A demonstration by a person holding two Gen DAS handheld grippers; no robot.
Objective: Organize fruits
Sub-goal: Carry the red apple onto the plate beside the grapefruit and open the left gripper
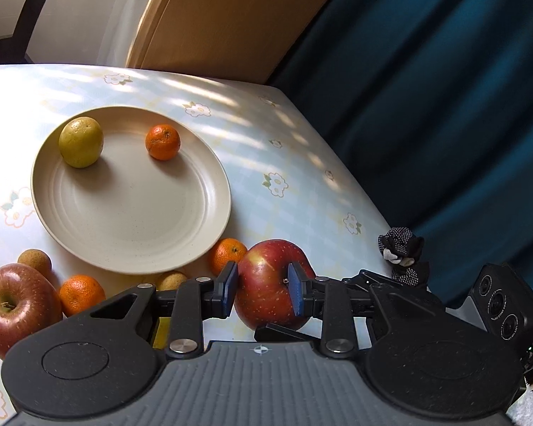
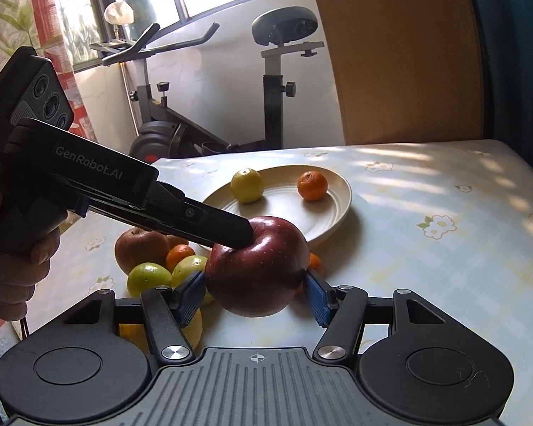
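Floral tablecloth [image 1: 302, 163]: plate [image 1: 131, 248] holds guava [image 1: 81, 141], tangerine [image 1: 162, 142]; both tongs [image 1: 263, 289] [image 2: 256, 296] clamped on apple [image 2: 259, 269].

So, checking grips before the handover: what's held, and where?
Both hand-held grippers, left and right, clamp one red apple across its sides.

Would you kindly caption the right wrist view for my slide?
Both hand-held grippers meet on a red apple before a plate holding a yellow fruit and an orange.

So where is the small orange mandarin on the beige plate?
The small orange mandarin sits on the beige round plate's far right part, apart from the yellow-green fruit to its left.
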